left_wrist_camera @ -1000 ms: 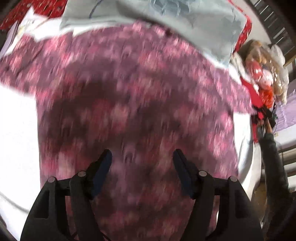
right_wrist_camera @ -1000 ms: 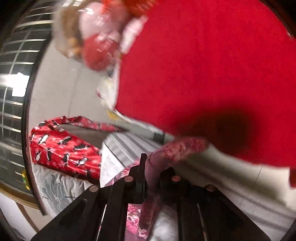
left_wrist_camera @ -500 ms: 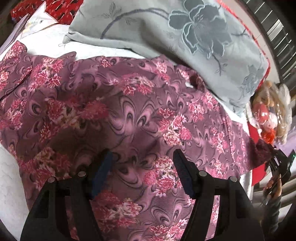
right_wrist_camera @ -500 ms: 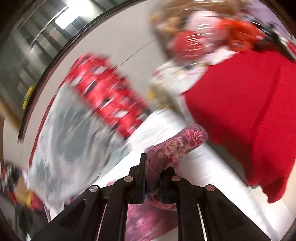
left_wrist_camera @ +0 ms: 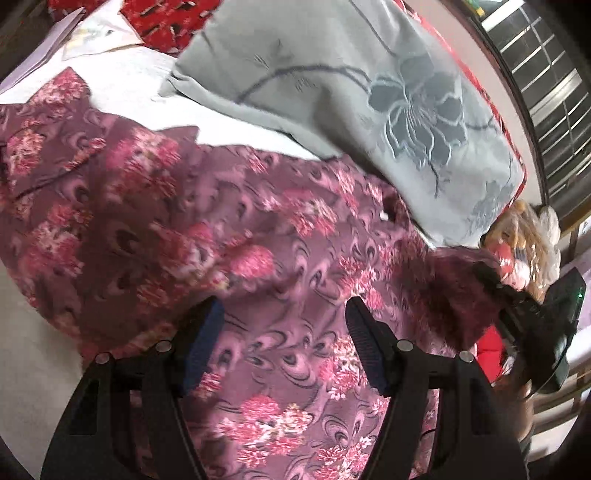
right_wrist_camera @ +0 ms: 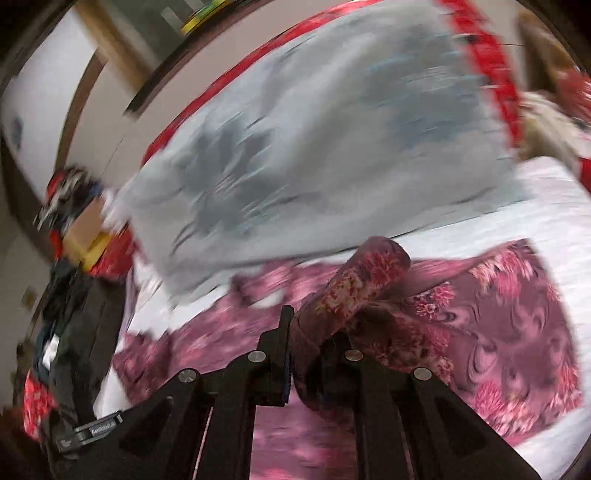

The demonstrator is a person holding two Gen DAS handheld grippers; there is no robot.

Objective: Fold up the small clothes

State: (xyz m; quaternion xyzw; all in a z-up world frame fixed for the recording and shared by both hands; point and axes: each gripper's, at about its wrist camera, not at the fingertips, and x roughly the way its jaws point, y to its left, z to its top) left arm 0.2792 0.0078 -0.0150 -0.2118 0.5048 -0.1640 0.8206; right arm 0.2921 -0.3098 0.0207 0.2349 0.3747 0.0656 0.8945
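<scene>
A maroon garment with pink flowers (left_wrist_camera: 229, 236) lies spread on a white bed sheet (left_wrist_camera: 122, 88). My left gripper (left_wrist_camera: 284, 325) is open and empty just above the cloth's middle. My right gripper (right_wrist_camera: 314, 339) is shut on a bunched edge of the same garment (right_wrist_camera: 362, 280) and holds it lifted above the spread part (right_wrist_camera: 509, 332). The right gripper (left_wrist_camera: 532, 314) also shows at the right edge of the left wrist view, with the cloth pulled up toward it.
A grey pillow with a flower print (left_wrist_camera: 369, 92) lies behind the garment, also in the right wrist view (right_wrist_camera: 314, 140). Red patterned fabric (left_wrist_camera: 162, 18) lies behind it. A doll in plastic (left_wrist_camera: 524, 240) sits at the bed's right. Dark clutter (right_wrist_camera: 74, 295) stands at the left.
My right gripper has swung round with the cloth edge, from facing the red blanket to facing the pillow and garment. The left gripper has stayed open and shifted slightly over the garment.
</scene>
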